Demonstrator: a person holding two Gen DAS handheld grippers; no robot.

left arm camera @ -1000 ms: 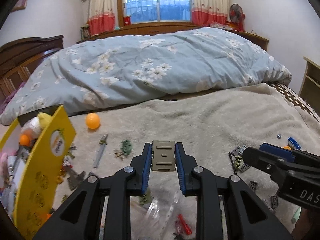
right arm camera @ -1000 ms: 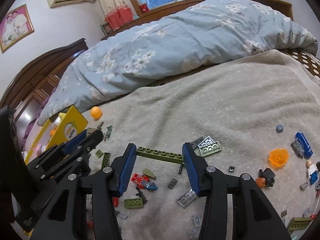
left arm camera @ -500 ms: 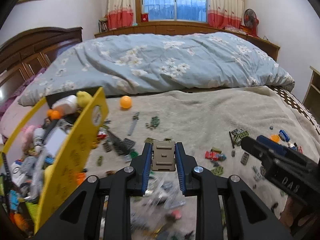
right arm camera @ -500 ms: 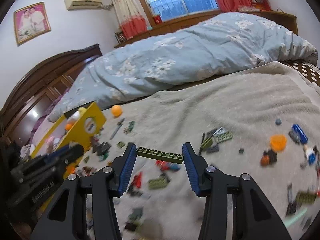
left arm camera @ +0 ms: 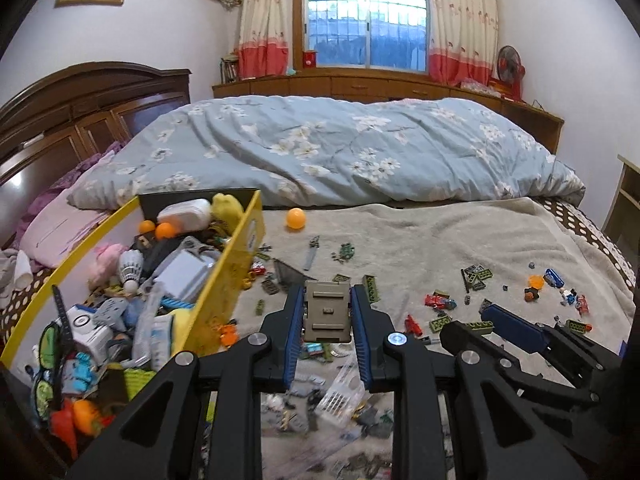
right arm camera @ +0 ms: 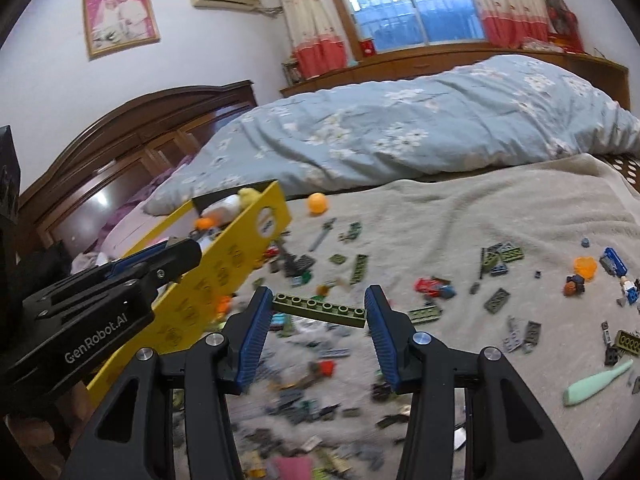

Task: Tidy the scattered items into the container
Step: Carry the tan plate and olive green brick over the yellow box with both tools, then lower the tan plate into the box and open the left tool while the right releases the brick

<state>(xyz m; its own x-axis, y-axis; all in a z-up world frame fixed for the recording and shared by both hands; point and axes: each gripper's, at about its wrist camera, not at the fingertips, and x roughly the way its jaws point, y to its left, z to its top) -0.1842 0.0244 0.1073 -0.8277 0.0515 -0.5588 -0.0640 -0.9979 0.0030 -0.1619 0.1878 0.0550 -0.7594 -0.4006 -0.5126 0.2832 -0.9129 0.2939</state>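
Black left claw (left arm camera: pixel 328 312) with blue pads, clamped on a tan plate (left arm camera: pixel 328 312); black right claw (right arm camera: pixel 319 312) with blue pads too, clamped on an olive green brick (right arm camera: pixel 319 310). Left of both claws, a yellow bin (left arm camera: pixel 236 276) of many-coloured toys; beyond them, an orange ball (left arm camera: pixel 296 218) on a beige blanket (left arm camera: pixel 440 240), then a pale blue quilt (left arm camera: pixel 340 148) with white flowers. Right of the right claw, a mint green bat (right arm camera: pixel 596 382), an orange piece (right arm camera: pixel 585 266) and a red toy car (right arm camera: pixel 430 286).
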